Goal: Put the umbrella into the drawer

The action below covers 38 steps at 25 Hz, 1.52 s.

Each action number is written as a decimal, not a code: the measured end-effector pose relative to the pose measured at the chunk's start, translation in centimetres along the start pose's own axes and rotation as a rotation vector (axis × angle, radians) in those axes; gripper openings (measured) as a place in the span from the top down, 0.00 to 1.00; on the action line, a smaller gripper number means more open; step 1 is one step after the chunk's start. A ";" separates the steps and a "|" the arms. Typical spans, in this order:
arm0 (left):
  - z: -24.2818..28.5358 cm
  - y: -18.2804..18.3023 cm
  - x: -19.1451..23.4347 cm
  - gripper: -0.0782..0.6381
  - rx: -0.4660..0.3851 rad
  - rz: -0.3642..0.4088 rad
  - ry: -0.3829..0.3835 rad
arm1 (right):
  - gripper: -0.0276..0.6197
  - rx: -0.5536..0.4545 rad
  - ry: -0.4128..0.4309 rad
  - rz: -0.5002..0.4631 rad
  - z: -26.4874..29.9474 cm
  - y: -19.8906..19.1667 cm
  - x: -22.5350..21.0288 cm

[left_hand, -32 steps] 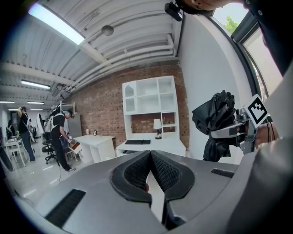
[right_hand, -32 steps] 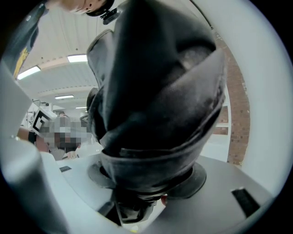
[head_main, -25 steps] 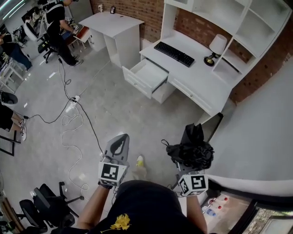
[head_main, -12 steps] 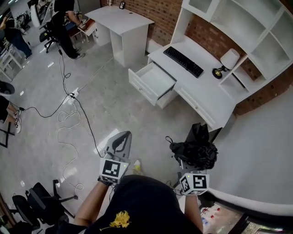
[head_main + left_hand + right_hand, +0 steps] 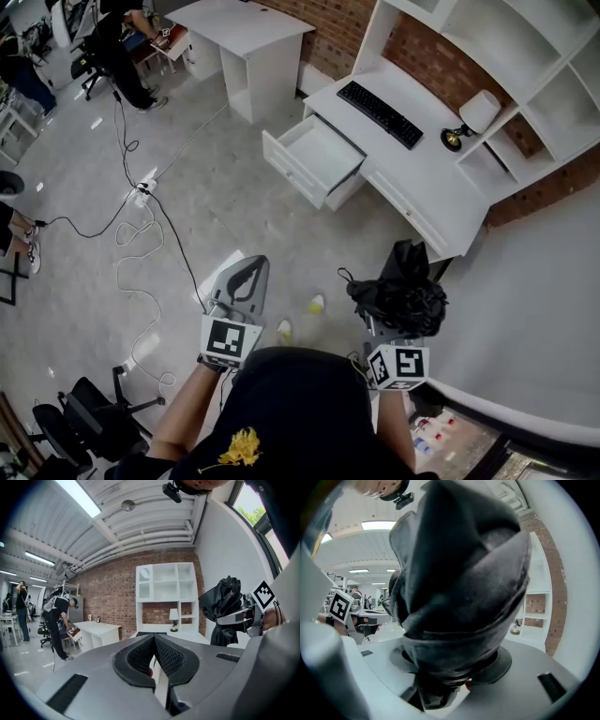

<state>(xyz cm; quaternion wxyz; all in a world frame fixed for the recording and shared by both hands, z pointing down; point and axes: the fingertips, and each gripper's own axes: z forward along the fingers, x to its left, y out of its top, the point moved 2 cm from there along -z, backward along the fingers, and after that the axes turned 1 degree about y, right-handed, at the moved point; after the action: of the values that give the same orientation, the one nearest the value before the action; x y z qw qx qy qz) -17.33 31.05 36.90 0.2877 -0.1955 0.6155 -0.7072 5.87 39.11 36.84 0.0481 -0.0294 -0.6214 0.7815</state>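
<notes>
A folded black umbrella point(image 5: 401, 292) is held above the floor by my right gripper point(image 5: 392, 330), whose jaws are shut on it; it fills the right gripper view point(image 5: 459, 588) and hides the jaw tips there. The umbrella also shows at the right of the left gripper view point(image 5: 227, 603). My left gripper point(image 5: 246, 285) hangs beside it at the left with jaws shut and nothing between them, the pads meeting point(image 5: 153, 654). The open white drawer point(image 5: 317, 159) sticks out of the desk point(image 5: 422, 187) well ahead of both grippers and looks bare inside.
A black keyboard point(image 5: 381, 114) and a small lamp point(image 5: 472, 117) sit on the desk under white shelves point(image 5: 506, 56). A second white table point(image 5: 248, 42) stands at the left rear. Cables and a power strip point(image 5: 141, 192) trail across the floor. Office chairs point(image 5: 75, 427) stand near left.
The view has shifted closer to the desk, so the drawer sits slightly nearer. Both grippers keep their hold and their place relative to me.
</notes>
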 end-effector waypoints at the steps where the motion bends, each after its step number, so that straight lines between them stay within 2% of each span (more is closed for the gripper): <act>1: 0.3 -0.1 0.3 0.87 0.003 0.000 -0.001 | 0.57 0.001 0.001 0.002 0.6 0.0 0.0; 11: 5.0 0.1 4.4 0.87 0.005 0.007 0.031 | 0.57 -0.006 0.014 0.004 7.0 1.0 -1.6; 17: 10.9 0.8 6.8 0.87 0.000 0.009 0.068 | 0.57 -0.021 0.042 0.012 13.4 2.0 -4.3; 21: 14.9 1.8 8.2 0.87 0.002 -0.021 0.079 | 0.57 -0.010 0.088 0.029 17.8 3.2 -5.7; 24: 18.0 2.9 9.3 0.87 0.036 0.017 0.078 | 0.57 -0.017 0.103 0.024 20.8 4.9 -7.1; 31: 25.2 5.6 12.2 0.87 0.061 0.038 0.121 | 0.57 -0.046 0.155 0.053 28.1 7.8 -11.3; 35: 28.9 7.5 13.5 0.87 0.064 0.082 0.131 | 0.57 -0.041 0.177 0.093 31.5 8.6 -13.4; 38: 31.4 8.5 14.5 0.87 0.058 0.098 0.150 | 0.57 -0.060 0.190 0.086 33.7 9.3 -14.7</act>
<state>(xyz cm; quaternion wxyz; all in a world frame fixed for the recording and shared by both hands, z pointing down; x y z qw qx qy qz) -7.06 -2.80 32.67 0.2806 -0.1035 0.6234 -0.7225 16.56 2.81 35.20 0.0724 -0.1314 -0.6354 0.7575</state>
